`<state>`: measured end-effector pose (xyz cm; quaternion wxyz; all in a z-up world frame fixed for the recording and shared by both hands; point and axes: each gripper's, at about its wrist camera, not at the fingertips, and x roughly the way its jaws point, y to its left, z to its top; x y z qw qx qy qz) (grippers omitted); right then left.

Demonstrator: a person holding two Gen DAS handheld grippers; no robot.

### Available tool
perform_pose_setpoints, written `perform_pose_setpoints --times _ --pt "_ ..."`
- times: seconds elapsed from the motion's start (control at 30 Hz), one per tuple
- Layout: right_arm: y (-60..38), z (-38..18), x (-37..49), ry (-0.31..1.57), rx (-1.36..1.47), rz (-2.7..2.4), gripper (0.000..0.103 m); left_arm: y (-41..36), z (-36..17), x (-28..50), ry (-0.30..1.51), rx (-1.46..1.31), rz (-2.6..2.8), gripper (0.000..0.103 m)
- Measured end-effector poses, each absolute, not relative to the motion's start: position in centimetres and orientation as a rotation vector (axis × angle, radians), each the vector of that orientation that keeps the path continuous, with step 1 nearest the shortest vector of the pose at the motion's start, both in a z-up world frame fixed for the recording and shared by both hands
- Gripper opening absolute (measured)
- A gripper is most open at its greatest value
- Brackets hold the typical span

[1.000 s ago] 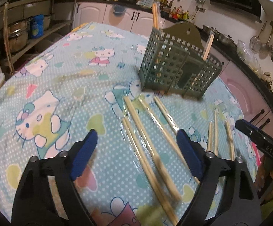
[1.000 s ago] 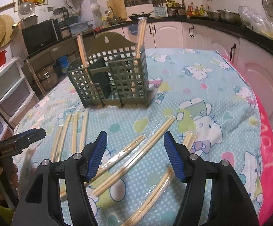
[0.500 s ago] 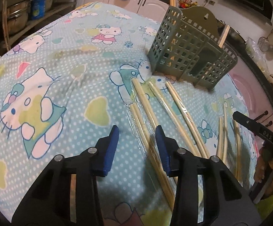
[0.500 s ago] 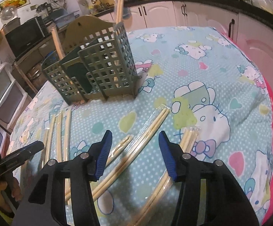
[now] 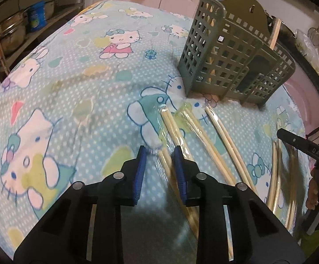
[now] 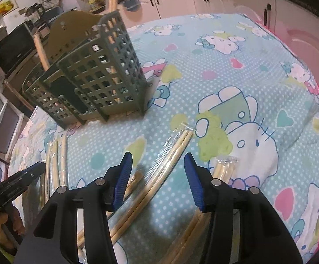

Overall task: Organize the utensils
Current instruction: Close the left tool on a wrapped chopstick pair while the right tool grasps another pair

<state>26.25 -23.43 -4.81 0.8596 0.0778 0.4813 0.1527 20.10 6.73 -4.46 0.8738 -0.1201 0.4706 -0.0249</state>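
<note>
Holder (image 5: 230, 50) has few chopsticks; most wrapped prs (image 6: 166, 165) still on cloth. L gripper (image 5: 159, 160) and R gripper (image 6: 157, 167) each straddle a pair, unclenched.

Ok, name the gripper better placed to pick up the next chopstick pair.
Left. The left gripper already straddles a wrapped chopstick pair, its opening narrow. The right gripper hovers wider over another pair.

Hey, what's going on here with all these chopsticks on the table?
A person is sorting wrapped chopsticks into a green holder, working a hand-held gripper in each hand. The left hand-held gripper straddles one wrapped pair on the cloth, jaws narrowed around it but not visibly clamped. The right hand-held gripper hangs open over another pair. A few chopsticks already stand in the holder; several pairs lie loose.
</note>
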Motion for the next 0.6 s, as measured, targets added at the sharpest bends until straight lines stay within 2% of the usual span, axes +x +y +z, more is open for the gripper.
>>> perform_pose_setpoints --times 0.2,0.3,0.4,0.47,0.53,0.6 --pt "-23.4 -5.1 27.2 1.024 0.193 0.318 0.046 7.4 -4.7 20.8 0.976 -0.264 -0.064 0.008" --pt "-23.3 -5.2 28.0 1.031 0.199 0.305 0.043 7.8 -4.7 20.9 0.97 -0.285 -0.072 0.005" --pt "-23.2 -5.4 28.9 1.037 0.191 0.284 0.036 8.0 -4.8 20.8 0.964 -0.295 -0.077 0.004" --pt "-23.2 -5.5 29.4 1.038 0.181 0.268 0.025 8.2 -4.8 20.8 0.958 -0.299 -0.08 0.004" --pt "-23.4 -5.6 30.0 1.038 0.179 0.259 0.018 8.4 -4.8 20.6 0.953 -0.311 -0.083 0.003" --pt "-23.9 -5.5 30.5 1.037 0.196 0.262 0.016 8.6 -4.6 20.3 0.949 -0.323 -0.085 0.003"
